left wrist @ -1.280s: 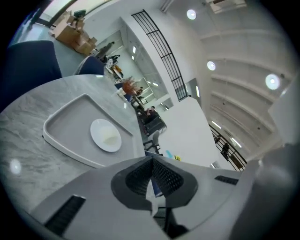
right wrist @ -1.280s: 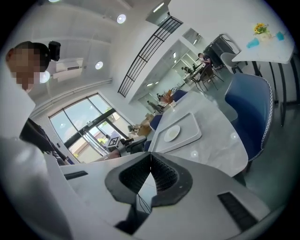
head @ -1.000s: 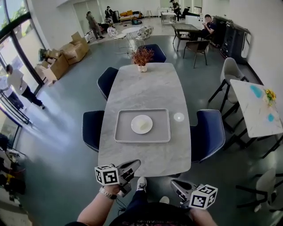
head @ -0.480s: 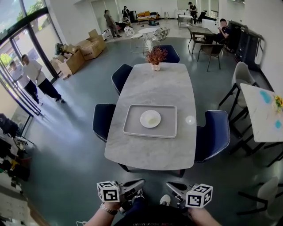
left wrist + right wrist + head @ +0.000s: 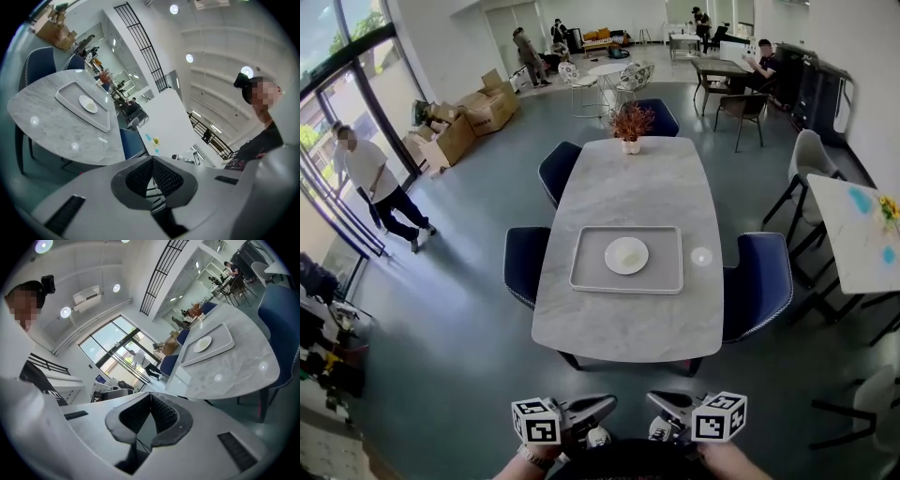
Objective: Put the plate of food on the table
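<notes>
Premises: large open-plan office or showroom hall. Evidence: polished grey floor (image 5: 441,309); floor-to-ceiling glass wall (image 5: 337,66); marble table (image 5: 628,187) ringed by blue chairs (image 5: 757,286); stacked cardboard boxes (image 5: 487,105); a round table (image 5: 609,70) with chairs at the rear; a person (image 5: 764,58) seated at a dark desk (image 5: 722,67).

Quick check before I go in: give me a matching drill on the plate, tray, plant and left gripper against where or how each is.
1 plate
2 tray
3 potted plant
4 left gripper

A far end of the table
B on the tray
C jaws shut, empty, short of the table
D flat on the table's middle

Pairs: 1-B, 2-D, 3-A, 4-C
</notes>
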`<action>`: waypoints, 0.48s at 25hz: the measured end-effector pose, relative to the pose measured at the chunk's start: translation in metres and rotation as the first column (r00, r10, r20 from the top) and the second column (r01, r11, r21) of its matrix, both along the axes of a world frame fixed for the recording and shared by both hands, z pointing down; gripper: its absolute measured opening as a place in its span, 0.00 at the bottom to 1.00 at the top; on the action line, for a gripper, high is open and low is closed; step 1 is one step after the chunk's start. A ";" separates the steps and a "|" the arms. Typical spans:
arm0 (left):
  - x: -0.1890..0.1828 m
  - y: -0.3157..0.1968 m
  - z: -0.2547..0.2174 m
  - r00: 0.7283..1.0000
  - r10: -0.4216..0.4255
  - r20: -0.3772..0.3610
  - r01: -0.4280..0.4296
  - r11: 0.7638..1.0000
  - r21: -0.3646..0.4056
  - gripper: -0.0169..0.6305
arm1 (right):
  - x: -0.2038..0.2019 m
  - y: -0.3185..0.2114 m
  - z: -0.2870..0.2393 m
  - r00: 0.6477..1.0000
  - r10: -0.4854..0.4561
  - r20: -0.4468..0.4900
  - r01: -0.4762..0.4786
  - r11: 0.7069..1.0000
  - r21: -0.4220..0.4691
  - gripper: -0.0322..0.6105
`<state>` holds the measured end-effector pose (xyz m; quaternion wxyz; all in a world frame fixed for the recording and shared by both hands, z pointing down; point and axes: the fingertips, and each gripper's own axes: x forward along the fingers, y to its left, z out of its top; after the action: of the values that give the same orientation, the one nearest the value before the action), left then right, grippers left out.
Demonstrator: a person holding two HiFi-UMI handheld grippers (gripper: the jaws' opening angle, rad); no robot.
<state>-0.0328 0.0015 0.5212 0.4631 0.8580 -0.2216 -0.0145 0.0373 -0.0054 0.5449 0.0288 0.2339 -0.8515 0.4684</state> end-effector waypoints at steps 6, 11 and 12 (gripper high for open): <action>-0.025 0.003 -0.002 0.999 0.001 -0.046 -0.002 1.000 -0.013 0.04 | -0.023 0.012 -0.007 1.000 0.016 0.007 -0.016 1.000 0.010 0.07; -0.036 0.012 -0.006 0.998 0.029 -0.062 -0.029 1.000 -0.008 0.04 | -0.037 0.020 -0.014 0.999 0.041 0.017 -0.041 0.999 0.024 0.07; -0.037 0.016 -0.005 0.997 0.036 -0.061 -0.036 0.999 -0.008 0.04 | -0.040 0.022 -0.014 0.999 0.045 0.020 -0.045 0.999 0.023 0.07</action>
<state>-0.0701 0.0170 0.5157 0.4737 0.8590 -0.1919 -0.0315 -0.0023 0.0168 0.5307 0.0072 0.2488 -0.8518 0.4610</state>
